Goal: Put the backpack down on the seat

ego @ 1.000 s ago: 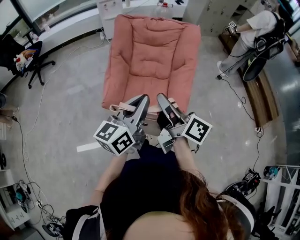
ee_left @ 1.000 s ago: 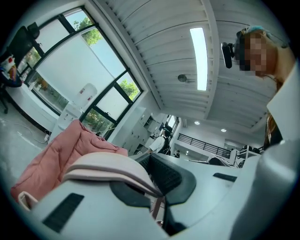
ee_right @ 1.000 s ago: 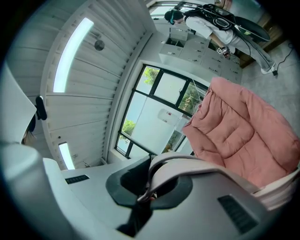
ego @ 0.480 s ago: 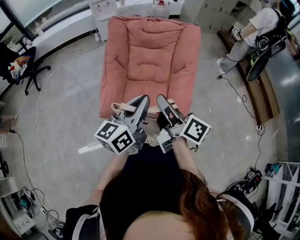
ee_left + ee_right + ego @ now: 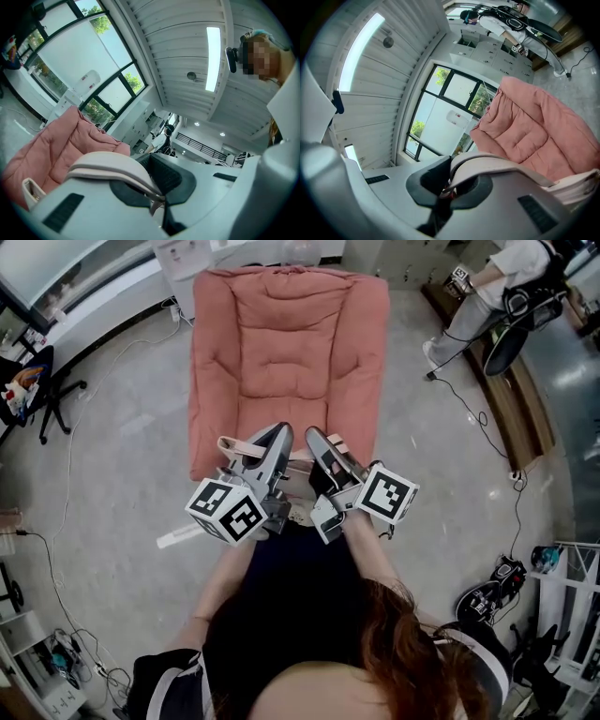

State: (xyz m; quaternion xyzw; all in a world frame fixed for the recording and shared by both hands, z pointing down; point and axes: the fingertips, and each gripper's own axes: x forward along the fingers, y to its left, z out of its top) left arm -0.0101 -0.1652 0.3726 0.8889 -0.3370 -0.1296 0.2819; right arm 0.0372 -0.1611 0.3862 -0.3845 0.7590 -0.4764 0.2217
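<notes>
A pink cushioned seat (image 5: pixel 286 352) stands on the floor just ahead of me. My left gripper (image 5: pixel 279 433) is shut on a beige backpack strap (image 5: pixel 234 446), seen looping over its jaws in the left gripper view as strap (image 5: pixel 110 164). My right gripper (image 5: pixel 313 437) is shut on the other beige strap (image 5: pixel 339 446), which arches over its jaws as strap (image 5: pixel 497 164). Both grippers hang side by side over the seat's front edge. The backpack's body is hidden below the grippers. The seat shows as seat (image 5: pixel 56 140) and seat (image 5: pixel 534 122) in the gripper views.
A black office chair (image 5: pixel 37 381) stands at far left. A person (image 5: pixel 497 277) sits by a wooden bench (image 5: pixel 511 409) at upper right. Cables trail across the floor on both sides. A white strip (image 5: pixel 178 537) lies on the floor at my left.
Both grippers stay shut on the straps in about the same spot. The seat has drifted slightly left in the head view as the view shifted.
</notes>
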